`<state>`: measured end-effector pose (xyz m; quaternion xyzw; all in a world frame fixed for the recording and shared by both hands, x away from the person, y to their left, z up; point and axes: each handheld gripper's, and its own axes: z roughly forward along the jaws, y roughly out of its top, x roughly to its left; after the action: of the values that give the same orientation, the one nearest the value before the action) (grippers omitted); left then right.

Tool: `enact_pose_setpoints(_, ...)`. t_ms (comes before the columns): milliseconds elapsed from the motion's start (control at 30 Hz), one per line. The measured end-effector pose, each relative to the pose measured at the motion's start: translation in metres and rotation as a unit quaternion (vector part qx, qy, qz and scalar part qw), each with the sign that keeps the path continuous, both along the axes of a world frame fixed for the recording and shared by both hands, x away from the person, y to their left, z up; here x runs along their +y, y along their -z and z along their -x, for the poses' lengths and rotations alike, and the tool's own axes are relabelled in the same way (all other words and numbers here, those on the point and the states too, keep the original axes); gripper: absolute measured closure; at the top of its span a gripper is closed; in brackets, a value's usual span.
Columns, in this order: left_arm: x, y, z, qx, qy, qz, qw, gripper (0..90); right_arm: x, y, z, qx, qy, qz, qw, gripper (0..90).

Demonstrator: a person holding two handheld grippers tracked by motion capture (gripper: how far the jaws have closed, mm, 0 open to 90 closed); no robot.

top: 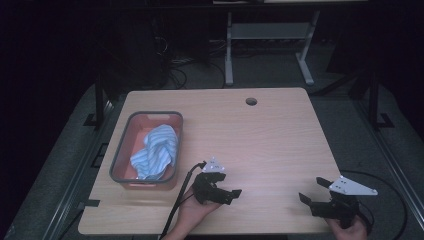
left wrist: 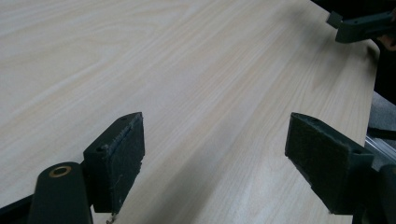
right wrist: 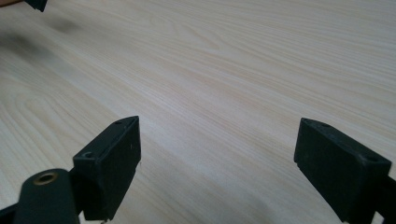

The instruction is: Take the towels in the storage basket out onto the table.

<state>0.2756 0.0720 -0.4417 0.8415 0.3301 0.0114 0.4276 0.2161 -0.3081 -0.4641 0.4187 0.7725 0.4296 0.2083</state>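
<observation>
Left gripper (top: 227, 186): positioned over the near edge of the wooden table (top: 260, 135), just right of the basket. The jaws stand wide apart with nothing between them; in the left gripper view, bare wood grain shows between the two black pads (left wrist: 121, 154). A black cable (top: 177, 205) trails from this gripper toward the near edge.

Right gripper (top: 314, 191): positioned at the near right corner of the table, well apart from the left gripper. The jaws are spread wide and hold nothing; the right gripper view shows bare tabletop between them.

Basket (top: 125, 131): grey-rimmed, rectangular, with a pink inside, placed at the left of the table. It contains a crumpled blue-and-white striped cloth (top: 157, 152). Neither gripper touches the basket or the cloth.
</observation>
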Motion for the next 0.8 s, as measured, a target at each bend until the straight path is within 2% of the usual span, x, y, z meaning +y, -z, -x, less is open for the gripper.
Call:
enact_pose_setpoints(133, -0.003, -0.004, -0.001, -0.007, -0.004, 0.003, 1.0000, 19.5, 0.001, 0.000, -0.001, 0.002, -0.001, -0.002, 1.0000, 14.3)
enact_pose_setpoints(200, -0.004, -0.006, -0.002, -0.012, -0.003, -0.006, 0.9999, 19.3, 0.001, 0.000, -0.003, 0.001, -0.002, 0.000, 1.0000, 14.3)
enact_pose_setpoints(367, -0.006, -0.014, -0.005, -0.007, 0.007, -0.006, 0.9999, 19.2, -0.001, 0.000, -0.004, 0.004, 0.004, -0.002, 1.0000, 14.3)
enact_pose_setpoints(400, -0.007, -0.016, -0.007, -0.005, 0.011, -0.010, 0.9999, 19.3, -0.002, 0.000, -0.005, 0.003, 0.005, -0.001, 1.0000, 14.3)
enact_pose_setpoints(467, -0.008, -0.020, -0.011, -0.012, 0.020, -0.031, 0.9993, 19.3, -0.003, -0.001, -0.005, 0.002, 0.008, -0.001, 1.0000, 14.3)
enact_pose_setpoints(600, -0.006, -0.034, -0.020, -0.005, 0.034, -0.037, 0.9987, 18.9, -0.003, -0.003, -0.004, -0.003, 0.011, 0.001, 0.9999, 14.3)
enact_pose_setpoints(700, -0.005, -0.045, -0.026, 0.003, 0.036, -0.032, 0.9989, 18.9, -0.003, -0.003, -0.004, -0.003, 0.011, -0.002, 0.9999, 14.3)
enact_pose_setpoints(767, -0.002, -0.054, -0.032, 0.001, 0.035, -0.036, 0.9987, 18.8, -0.001, -0.003, -0.004, -0.003, 0.010, 0.000, 0.9999, 14.3)
enact_pose_setpoints(800, -0.002, -0.054, -0.032, 0.001, 0.035, -0.036, 0.9987, 18.7, -0.001, -0.003, -0.004, -0.003, 0.010, 0.000, 0.9999, 14.3)
